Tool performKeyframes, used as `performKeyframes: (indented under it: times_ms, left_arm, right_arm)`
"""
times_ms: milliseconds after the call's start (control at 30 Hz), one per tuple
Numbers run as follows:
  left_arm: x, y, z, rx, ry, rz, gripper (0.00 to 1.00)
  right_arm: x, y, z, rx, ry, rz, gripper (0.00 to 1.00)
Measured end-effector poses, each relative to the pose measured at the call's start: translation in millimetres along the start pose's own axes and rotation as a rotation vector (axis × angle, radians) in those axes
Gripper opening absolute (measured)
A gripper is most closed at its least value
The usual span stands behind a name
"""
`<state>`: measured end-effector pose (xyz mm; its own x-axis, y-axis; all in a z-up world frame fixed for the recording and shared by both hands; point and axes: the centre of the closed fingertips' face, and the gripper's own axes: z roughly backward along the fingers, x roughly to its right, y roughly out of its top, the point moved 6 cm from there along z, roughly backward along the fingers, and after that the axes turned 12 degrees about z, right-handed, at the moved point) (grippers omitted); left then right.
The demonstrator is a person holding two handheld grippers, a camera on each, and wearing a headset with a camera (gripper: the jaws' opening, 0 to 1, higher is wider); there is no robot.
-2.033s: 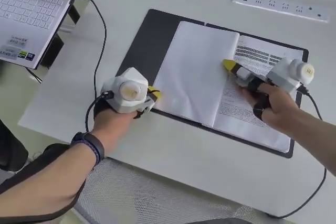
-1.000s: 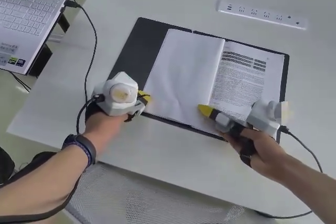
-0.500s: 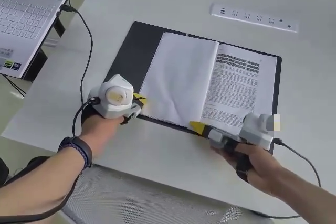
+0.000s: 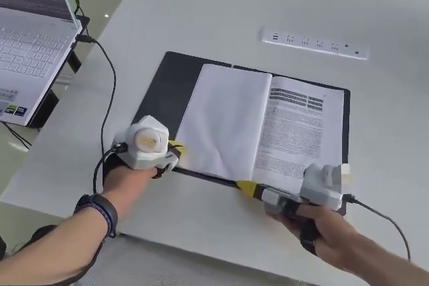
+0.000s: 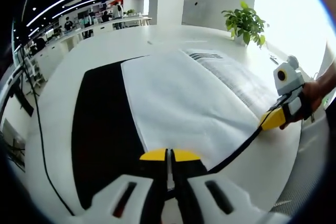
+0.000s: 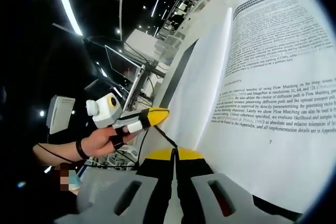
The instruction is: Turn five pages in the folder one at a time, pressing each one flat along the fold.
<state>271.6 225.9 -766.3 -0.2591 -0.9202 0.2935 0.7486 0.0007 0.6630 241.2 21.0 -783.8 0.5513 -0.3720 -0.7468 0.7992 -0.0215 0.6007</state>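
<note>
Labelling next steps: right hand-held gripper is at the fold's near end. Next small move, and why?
Probably lift the right hand-held gripper off the fold and move to the printed page's free right edge. Its shut jaws sit at the fold's near end, so no fold lies ahead to press; the left hand-held gripper rests by the blank page.

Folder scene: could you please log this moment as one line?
folder: open flat | left gripper: shut, near edge of blank page | right gripper: shut, near end of fold
</note>
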Motion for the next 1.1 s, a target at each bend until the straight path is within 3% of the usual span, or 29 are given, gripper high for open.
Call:
performKeyframes:
  times_ms: [167, 267, 433, 633, 767, 967, 1100]
  left_arm:
    - [-1.8, 0.0, -0.8, 0.0, -0.011, 0.019, 0.1]
    - [0.3, 0.2, 4.2, 0.008, -0.017, 0.041, 0.15]
    - [-0.2, 4.3, 12.9, 0.032, -0.021, 0.043, 0.2]
    - [2.2, 7.9, 22.4, 0.054, -0.034, 0.005, 0.26]
    - [7.6, 10.3, 33.0, 0.038, -0.044, -0.06, 0.32]
    - [15.4, 20.8, 50.1, 0.074, -0.066, -0.074, 0.38]
    - [27.1, 24.4, 65.1, 0.085, -0.085, -0.101, 0.44]
  right_arm:
    - [-10.5, 9.0, 6.2, 0.012, 0.011, 0.034, 0.0]
    - [-9.9, 15.8, 13.9, 0.024, -0.015, 0.077, 0.04]
    - [-2.3, 21.4, 31.8, 0.023, -0.101, 0.159, 0.13]
    - [4.2, 27.4, 62.4, -0.03, -0.203, 0.335, 0.24]
    - [3.9, 33.8, 83.8, -0.036, -0.252, 0.391, 0.28]
    - [-1.9, 46.9, 112.9, -0.028, -0.322, 0.47, 0.38]
    - [-6.0, 52.5, 130.3, -0.017, -0.356, 0.494, 0.43]
